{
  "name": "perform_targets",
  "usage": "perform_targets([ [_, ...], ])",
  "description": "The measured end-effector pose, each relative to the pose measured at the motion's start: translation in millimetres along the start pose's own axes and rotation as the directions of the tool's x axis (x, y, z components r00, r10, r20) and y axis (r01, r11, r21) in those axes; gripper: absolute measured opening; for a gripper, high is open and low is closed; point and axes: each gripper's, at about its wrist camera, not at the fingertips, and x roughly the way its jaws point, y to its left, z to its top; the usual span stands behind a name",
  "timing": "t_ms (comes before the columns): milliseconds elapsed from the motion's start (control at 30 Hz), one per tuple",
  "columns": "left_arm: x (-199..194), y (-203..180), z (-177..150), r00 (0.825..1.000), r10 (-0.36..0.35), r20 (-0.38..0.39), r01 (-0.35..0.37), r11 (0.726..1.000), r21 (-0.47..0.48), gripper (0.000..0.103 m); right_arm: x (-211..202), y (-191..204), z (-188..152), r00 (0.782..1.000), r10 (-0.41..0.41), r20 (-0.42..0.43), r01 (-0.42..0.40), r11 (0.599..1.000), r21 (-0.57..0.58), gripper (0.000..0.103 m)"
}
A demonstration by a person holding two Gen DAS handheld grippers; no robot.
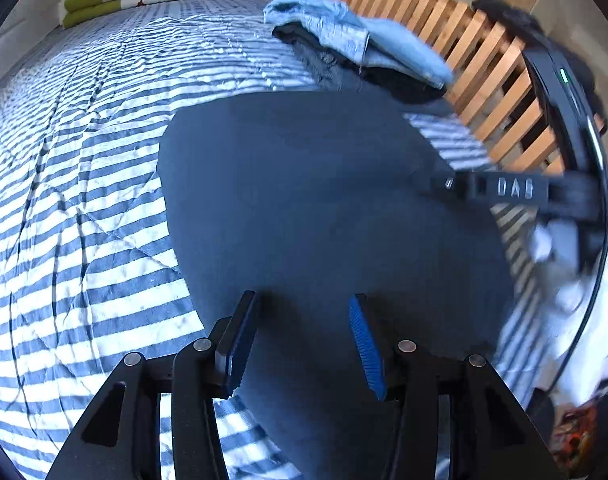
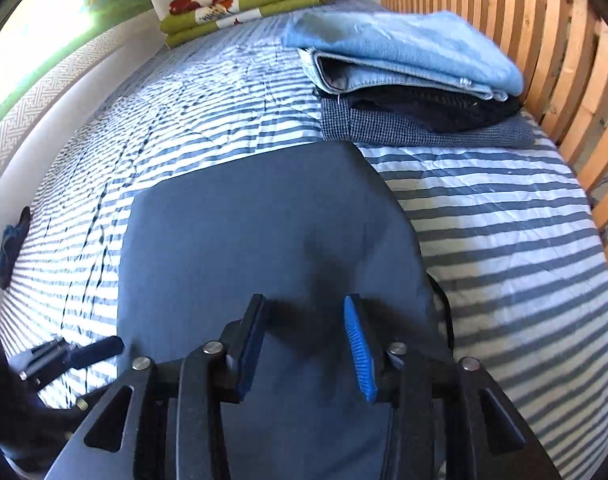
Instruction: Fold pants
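Note:
Dark blue-grey pants [image 1: 323,200] lie flat and smooth on the striped bed; they fill the middle of the right wrist view as well [image 2: 264,232]. My left gripper [image 1: 302,320] hovers open over their near part, nothing between its blue pads. The right gripper [image 2: 304,320] is open too, above the same cloth near its right edge. In the left wrist view the right gripper [image 1: 435,188] reaches in from the right over the pants, blurred. The left gripper [image 2: 116,346] shows at the lower left of the right wrist view, by the pants' left edge.
A blue-and-white striped quilt [image 1: 84,200] covers the bed. A stack of folded clothes, light blue jeans on top [image 2: 403,52], sits at the far right by the wooden slatted rail [image 2: 543,40]. Folded green and red bedding [image 2: 244,0] lies at the head. A person's white sleeve [image 1: 583,300] shows at right.

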Motion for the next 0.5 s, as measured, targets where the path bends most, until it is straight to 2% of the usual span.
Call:
perform_targets([
  [33, 4, -2, -1, 1.000, 0.009, -0.009, -0.009, 1.000, 0.013, 0.050, 4, -5, 7, 0.999, -0.034, -0.031, 0.034, 0.999, 0.006, 0.047],
  [67, 6, -3, -3, 1.000, 0.017, -0.010, -0.016, 1.000, 0.021, 0.050, 1, -8, 12, 0.999, -0.035, -0.033, 0.035, 0.999, 0.012, 0.048],
  [167, 5, -5, -10, 1.000, 0.029, 0.002, -0.029, 0.998, 0.050, 0.052, -20, -18, 34, 0.999, -0.015, 0.048, 0.015, 1.000, 0.002, 0.052],
  [200, 5, -6, -11, 1.000, 0.030, 0.002, -0.030, 0.998, 0.052, 0.053, -22, -24, 41, 0.998, -0.010, 0.063, 0.009, 1.000, 0.009, 0.060],
  [233, 6, -6, -11, 1.000, 0.029, 0.003, -0.029, 0.998, 0.054, 0.053, -18, -31, 50, 0.998, 0.013, 0.062, -0.015, 0.999, 0.028, 0.065],
  [367, 6, -6, -10, 1.000, 0.015, 0.001, -0.015, 0.998, 0.058, 0.057, 18, -48, 77, 0.991, 0.134, -0.018, -0.131, 0.985, 0.111, 0.066],
  [433, 5, -6, -11, 1.000, 0.010, -0.002, -0.009, 0.998, 0.061, 0.058, 37, -55, 84, 0.977, 0.207, -0.049, -0.197, 0.967, 0.160, 0.066],
  [500, 5, -7, -11, 1.000, 0.003, -0.004, -0.003, 0.998, 0.066, 0.060, 49, -57, 83, 0.953, 0.294, -0.067, -0.276, 0.939, 0.204, 0.066],
])
